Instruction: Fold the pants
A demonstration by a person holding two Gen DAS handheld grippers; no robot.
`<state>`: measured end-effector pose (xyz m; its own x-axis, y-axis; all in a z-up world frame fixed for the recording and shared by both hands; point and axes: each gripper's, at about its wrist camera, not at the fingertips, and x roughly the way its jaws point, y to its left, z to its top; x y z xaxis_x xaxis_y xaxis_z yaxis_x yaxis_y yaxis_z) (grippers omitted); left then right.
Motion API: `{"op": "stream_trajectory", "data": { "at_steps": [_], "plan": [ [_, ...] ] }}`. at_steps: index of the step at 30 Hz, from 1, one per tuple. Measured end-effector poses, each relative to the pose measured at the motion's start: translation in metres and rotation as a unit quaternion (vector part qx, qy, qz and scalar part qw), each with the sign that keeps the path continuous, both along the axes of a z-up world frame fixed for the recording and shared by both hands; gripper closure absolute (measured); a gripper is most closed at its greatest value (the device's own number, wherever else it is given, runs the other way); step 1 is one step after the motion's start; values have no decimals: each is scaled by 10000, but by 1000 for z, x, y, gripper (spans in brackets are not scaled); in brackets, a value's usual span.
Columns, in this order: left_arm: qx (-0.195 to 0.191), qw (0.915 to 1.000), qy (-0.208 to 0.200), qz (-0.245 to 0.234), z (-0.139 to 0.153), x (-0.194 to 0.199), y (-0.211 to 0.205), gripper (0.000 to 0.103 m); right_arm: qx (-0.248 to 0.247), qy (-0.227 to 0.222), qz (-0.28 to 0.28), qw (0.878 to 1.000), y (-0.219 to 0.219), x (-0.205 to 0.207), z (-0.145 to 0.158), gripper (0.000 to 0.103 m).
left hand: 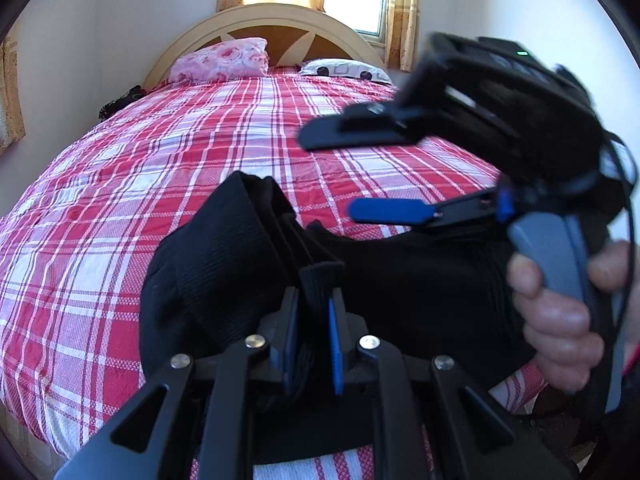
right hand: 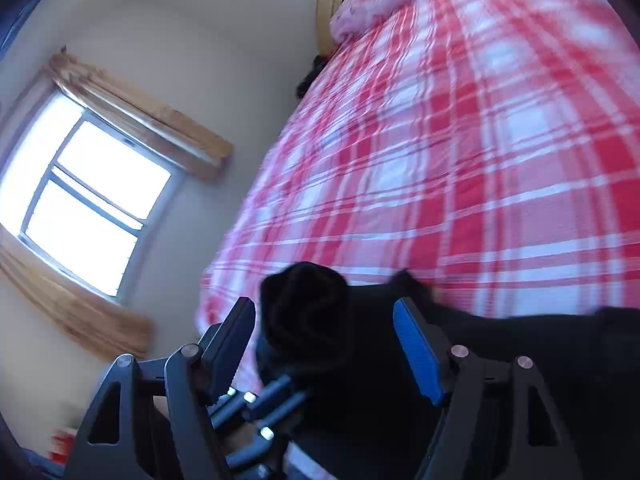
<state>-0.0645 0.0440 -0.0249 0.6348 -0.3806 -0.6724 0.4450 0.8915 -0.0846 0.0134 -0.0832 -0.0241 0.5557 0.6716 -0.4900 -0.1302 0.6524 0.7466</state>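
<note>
Black pants (left hand: 224, 264) lie bunched on the near part of the bed. My left gripper (left hand: 314, 320) is shut on a ribbed band of the pants and holds it up in a lump. My right gripper (left hand: 332, 172), held by a person's hand (left hand: 560, 312), hovers open just above the pants on the right, fingers pointing left. In the right wrist view my right gripper (right hand: 324, 306) stands wide open. The lifted lump of pants (right hand: 304, 320) shows in the gap, and neither pad presses on it. The left gripper (right hand: 260, 400) shows below the lump.
The bed (left hand: 160, 152) has a red and white plaid sheet. A pink floral pillow (left hand: 224, 60) and a white patterned pillow (left hand: 344, 69) lean at the wooden headboard (left hand: 264, 16). A curtained window (right hand: 88, 200) is in the wall left of the bed.
</note>
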Motion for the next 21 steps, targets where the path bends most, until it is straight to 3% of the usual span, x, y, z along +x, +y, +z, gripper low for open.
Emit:
{"op": "stream_trajectory", "data": {
  "at_steps": [2, 4, 7, 10, 14, 21],
  "plan": [
    [11, 10000, -36, -51, -1, -2, 0, 88, 445, 131, 207, 9987, 4, 14, -9, 30],
    [26, 9999, -55, -83, -1, -3, -1, 88, 498, 280, 399, 9976, 11, 24, -16, 30],
    [60, 9999, -95, -121, -1, -4, -2, 88, 186, 397, 718, 9965, 30, 34, -21, 29],
    [106, 9999, -2, -107, -3, -1, -3, 88, -510, 317, 824, 9948, 44, 35, -22, 29],
    [242, 9997, 42, -91, -5, -1, -9, 88, -436, 348, 574, 9968, 30, 38, -25, 29],
    [384, 9991, 165, -28, -7, 6, -16, 88, -776, 317, 591, 9947, 38, 56, -31, 29]
  ]
}}
